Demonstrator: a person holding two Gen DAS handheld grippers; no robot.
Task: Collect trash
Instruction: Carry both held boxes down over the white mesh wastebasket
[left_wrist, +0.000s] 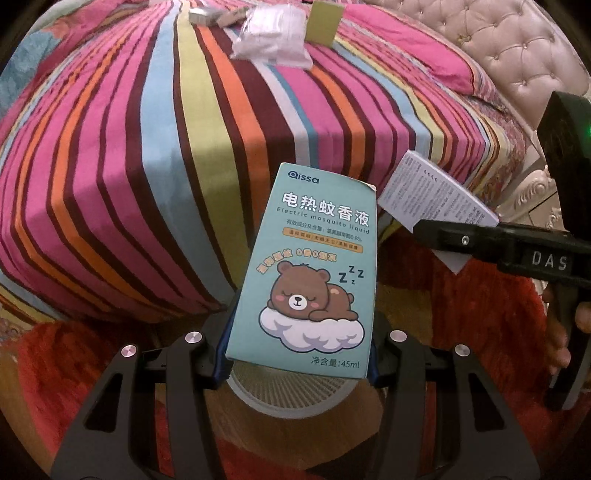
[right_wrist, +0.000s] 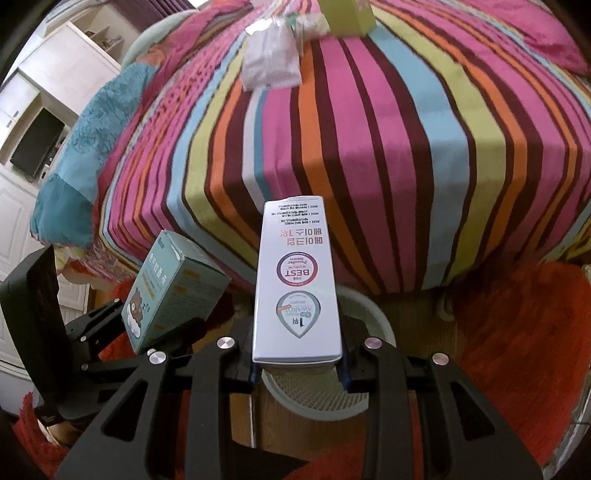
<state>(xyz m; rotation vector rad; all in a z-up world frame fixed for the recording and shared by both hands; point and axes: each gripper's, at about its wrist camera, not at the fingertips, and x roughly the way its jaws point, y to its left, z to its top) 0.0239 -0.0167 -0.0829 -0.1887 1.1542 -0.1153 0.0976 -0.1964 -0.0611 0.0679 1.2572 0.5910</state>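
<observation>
In the left wrist view, the left gripper (left_wrist: 295, 363) is filling the bottom of the frame, its two black fingers closing on the lower end of a teal mosquito-liquid box (left_wrist: 308, 266). The box is standing up from the jaws toward the frame's centre, tilted slightly right, showing a sleeping brown bear on a white cloud and Chinese lettering. Just below it, between the fingers, a white mesh wastebasket (left_wrist: 291, 387) is showing its rim. At right centre the right gripper (left_wrist: 417, 225) is reaching in from the side, pinching a white printed box (left_wrist: 432, 197). A crumpled clear plastic bag (left_wrist: 273, 35) and an olive-green carton (left_wrist: 325, 22) are lying on the striped bedspread (left_wrist: 129, 166) at the top.

In the right wrist view, the right gripper (right_wrist: 299, 365) is clamping the near end of the white printed box (right_wrist: 297, 277), which is pointing up the middle of the frame, long and narrow, carrying round award badges and Korean text upside down. The wastebasket (right_wrist: 317, 397) is sitting directly beneath it. At lower left the left gripper (right_wrist: 162, 332) is holding the teal box (right_wrist: 173, 288). The plastic bag (right_wrist: 271, 62) is lying at the top centre.
</observation>
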